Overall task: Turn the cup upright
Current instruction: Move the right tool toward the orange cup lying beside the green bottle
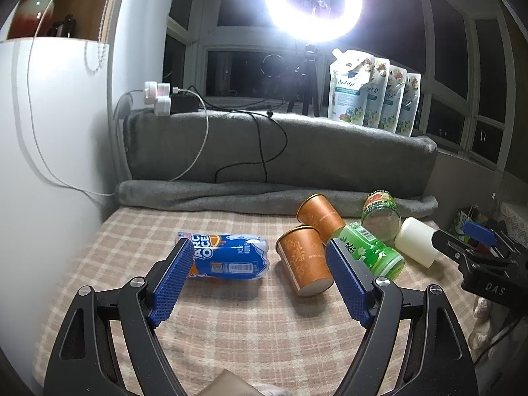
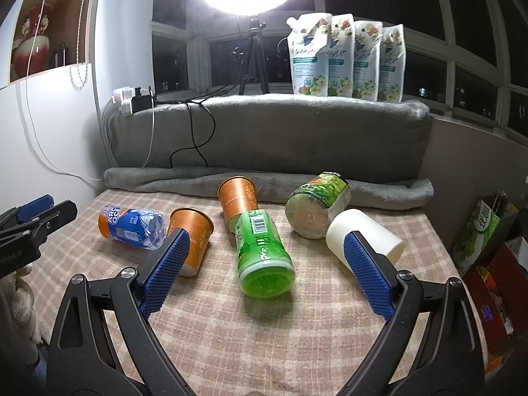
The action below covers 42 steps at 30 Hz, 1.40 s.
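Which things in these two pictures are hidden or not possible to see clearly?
- Left wrist view: the green bottle is partly behind the left gripper finger.
- Right wrist view: the near orange cup is partly behind the right gripper finger.
- Both views: the ring light glare washes out its centre.

So there are three cups, all tipped over on the checked cloth. The near orange paper cup [image 1: 305, 262] has a gold floral print and lies on its side, base toward the left wrist camera. A second orange paper cup [image 1: 319, 214] lies behind it, touching it, its other end hidden behind the green bottle. The plain white cup [image 2: 364, 236] lies on its side off to the right, just beside the clear jar.
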Each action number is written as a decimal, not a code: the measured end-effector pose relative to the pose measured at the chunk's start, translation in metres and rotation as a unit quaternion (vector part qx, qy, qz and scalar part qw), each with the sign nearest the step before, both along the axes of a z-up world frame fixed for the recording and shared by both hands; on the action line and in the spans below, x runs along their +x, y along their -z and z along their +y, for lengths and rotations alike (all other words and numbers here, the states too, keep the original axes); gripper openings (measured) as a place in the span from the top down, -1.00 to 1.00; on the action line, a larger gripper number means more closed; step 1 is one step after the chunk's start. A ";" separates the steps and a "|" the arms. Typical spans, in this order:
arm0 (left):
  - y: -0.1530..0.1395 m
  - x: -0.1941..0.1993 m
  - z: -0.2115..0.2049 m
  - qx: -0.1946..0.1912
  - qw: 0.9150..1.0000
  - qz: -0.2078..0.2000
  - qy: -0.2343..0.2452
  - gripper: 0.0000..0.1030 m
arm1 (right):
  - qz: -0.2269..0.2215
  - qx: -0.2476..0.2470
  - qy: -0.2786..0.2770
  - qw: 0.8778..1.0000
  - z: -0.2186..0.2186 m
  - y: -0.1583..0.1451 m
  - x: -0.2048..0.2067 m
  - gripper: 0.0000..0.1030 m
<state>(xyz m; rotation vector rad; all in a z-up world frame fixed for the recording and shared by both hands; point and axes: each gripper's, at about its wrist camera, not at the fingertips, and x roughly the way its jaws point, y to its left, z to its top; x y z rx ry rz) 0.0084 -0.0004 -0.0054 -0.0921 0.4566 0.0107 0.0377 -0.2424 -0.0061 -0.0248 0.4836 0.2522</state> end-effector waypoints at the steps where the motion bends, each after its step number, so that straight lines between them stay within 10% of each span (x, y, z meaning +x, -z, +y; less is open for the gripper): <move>1: 0.001 0.001 0.002 -0.002 1.000 0.002 0.000 -0.59 | 0.003 -0.002 -0.003 1.000 0.001 0.000 0.004 -0.87; 27: 0.036 0.025 0.044 -0.058 0.995 0.079 -0.014 -0.59 | 0.237 0.002 -0.111 0.965 0.062 0.033 0.211 -0.87; 42: 0.038 0.029 0.051 -0.063 0.995 0.079 -0.024 -0.59 | 0.291 -0.074 -0.118 0.947 0.107 0.064 0.252 -0.76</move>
